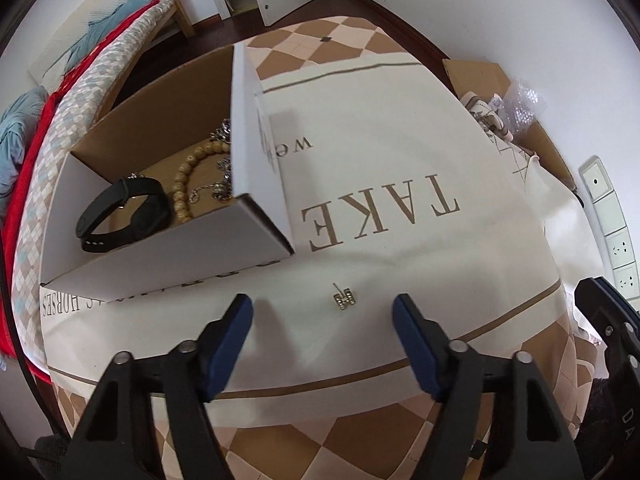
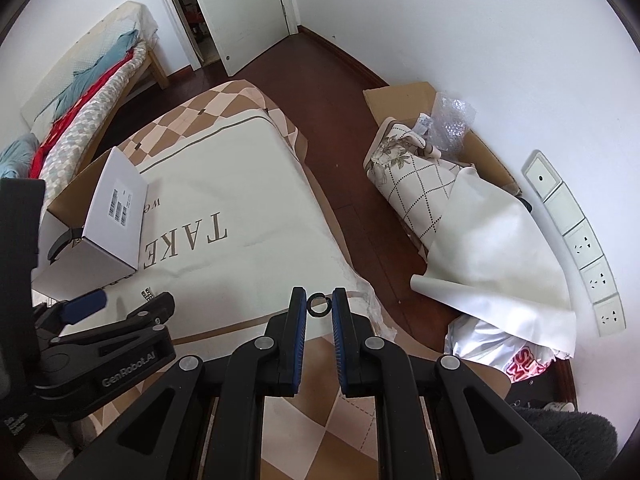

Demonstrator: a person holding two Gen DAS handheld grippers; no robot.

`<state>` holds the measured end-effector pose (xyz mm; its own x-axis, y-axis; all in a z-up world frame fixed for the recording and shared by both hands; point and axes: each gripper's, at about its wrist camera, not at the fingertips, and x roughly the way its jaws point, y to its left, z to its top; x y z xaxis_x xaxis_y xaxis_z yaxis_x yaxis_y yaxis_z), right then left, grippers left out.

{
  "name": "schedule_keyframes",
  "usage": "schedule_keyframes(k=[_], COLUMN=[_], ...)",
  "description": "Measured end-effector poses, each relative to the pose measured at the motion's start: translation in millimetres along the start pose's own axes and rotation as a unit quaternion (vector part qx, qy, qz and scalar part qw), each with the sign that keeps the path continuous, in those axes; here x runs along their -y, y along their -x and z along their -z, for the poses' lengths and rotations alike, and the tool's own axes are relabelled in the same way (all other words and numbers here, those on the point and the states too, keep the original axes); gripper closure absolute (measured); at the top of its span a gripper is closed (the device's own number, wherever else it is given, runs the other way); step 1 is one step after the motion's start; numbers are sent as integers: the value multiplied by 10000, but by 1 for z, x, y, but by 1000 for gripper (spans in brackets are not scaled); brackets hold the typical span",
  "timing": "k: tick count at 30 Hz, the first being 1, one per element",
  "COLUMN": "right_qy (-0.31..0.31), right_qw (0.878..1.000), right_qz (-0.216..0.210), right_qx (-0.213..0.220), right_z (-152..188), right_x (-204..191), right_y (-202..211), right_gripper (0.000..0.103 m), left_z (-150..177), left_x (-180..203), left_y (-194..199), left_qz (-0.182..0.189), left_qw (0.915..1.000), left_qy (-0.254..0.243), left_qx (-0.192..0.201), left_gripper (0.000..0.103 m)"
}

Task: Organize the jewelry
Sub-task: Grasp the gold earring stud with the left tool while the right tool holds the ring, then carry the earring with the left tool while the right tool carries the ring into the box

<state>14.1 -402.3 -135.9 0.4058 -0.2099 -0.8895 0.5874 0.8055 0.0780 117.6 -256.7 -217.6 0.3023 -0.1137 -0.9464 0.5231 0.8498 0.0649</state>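
Bedroom with white walls, dark wood floor, and a bed point(image 1: 120, 52) along the far side. Table point(image 1: 400, 160) under a cream cloth printed "TAKE", bordered in tan diamonds. Open cardboard box point(image 1: 168, 256) on the table's left part, holding a black band point(image 1: 120, 216), a wooden bead bracelet point(image 1: 188, 180) and silver chain pieces point(image 1: 222, 184). Left hand-held gripper point(image 1: 322, 310): jaws moderately apart, empty, poised over a small rhinestone earring point(image 1: 345, 298) lying on the cloth just in front of the box. Right hand-held gripper point(image 2: 319, 304): jaws narrow, pinching a small dark ring point(image 2: 319, 305) above the table's near edge.
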Motion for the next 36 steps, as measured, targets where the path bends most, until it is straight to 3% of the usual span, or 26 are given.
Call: schedule_keyframes(k=[3, 4, 5, 14, 20, 25, 31, 36], right_qy=[-2, -11, -20, -4, 132, 436, 876, 1048], right_qw=[10000, 10000, 10000, 9994, 9970, 9912, 9814, 9745], right_qz=[-8, -8, -13, -197, -567, -1093, -1685, -1958], right_qx=[30, 38, 52, 293, 514, 605, 285, -319], right_z=[-1, 0, -1, -10, -26, -45, -68, -91], right_x=[-1, -2, -2, -13, -37, -82, -149, -197], right_y=[1, 3, 4, 28, 55, 71, 55, 11], right_gripper=[89, 89, 89, 89, 89, 89, 90, 90], left_z=[-1, -1, -1, 5, 0, -18, -37, -51], left_x=[4, 4, 5, -9, -51, -108, -175, -206], left_y=[1, 2, 3, 33, 85, 129, 123, 91], left_qz=[126, 148, 155, 397, 487, 403, 200, 213], left_qw=[9999, 9999, 9999, 9991, 9968, 9929, 9915, 9928], left_qy=[-32, -39, -49, 51, 279, 583, 965, 1077], left_qx=[60, 58, 20, 160, 567, 956, 846, 474], left_gripper=[63, 84, 97, 97, 97, 97, 97, 97])
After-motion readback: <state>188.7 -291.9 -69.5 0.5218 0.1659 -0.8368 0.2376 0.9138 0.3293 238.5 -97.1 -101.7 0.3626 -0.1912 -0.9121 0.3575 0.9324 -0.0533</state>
